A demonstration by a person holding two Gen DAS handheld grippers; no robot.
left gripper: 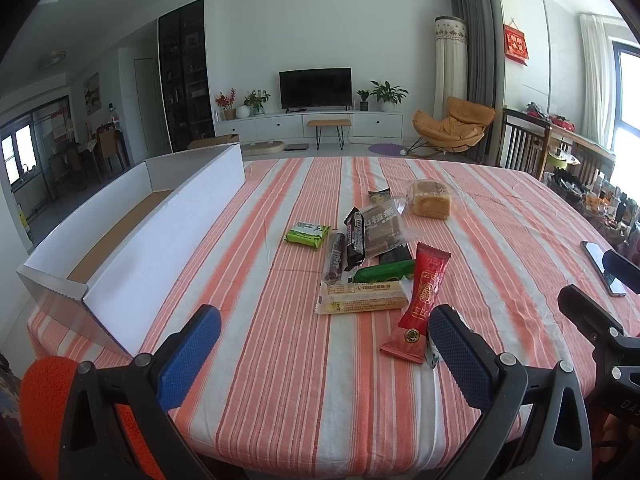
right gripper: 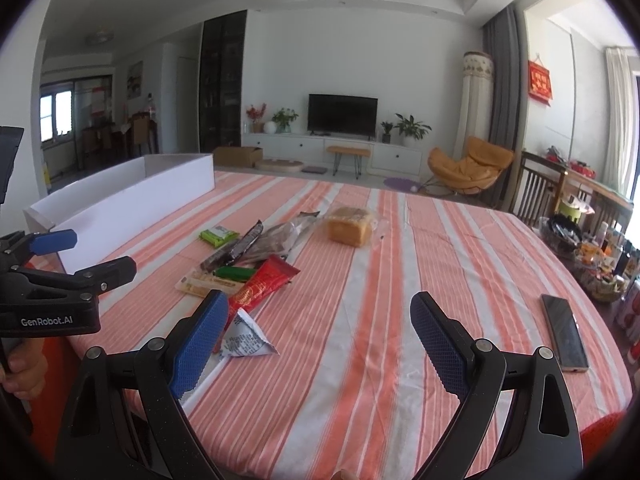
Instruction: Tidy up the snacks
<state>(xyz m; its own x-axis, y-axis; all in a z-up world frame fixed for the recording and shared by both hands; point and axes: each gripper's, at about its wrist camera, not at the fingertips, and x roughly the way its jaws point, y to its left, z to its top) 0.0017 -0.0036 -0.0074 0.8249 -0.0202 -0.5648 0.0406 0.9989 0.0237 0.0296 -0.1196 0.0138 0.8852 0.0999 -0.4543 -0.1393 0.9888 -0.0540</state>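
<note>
Snacks (left gripper: pixel 372 256) heaped mid-table on striped cloth (left gripper: pixel 280 360), bread loaf (left gripper: pixel 431 199) at far end; white box (left gripper: pixel 132 248) along left edge; left gripper (left gripper: pixel 325 350) and right gripper (right gripper: pixel 320 344) both spread wide, empty, near edge; phone (right gripper: pixel 565 333) right.

Orange-and-white striped tablecloth (left gripper: pixel 480 208), white box (left gripper: pixel 168 232)

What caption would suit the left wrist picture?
Open left gripper hovers over a striped tablecloth, snack packets ahead, white box beside.
</note>
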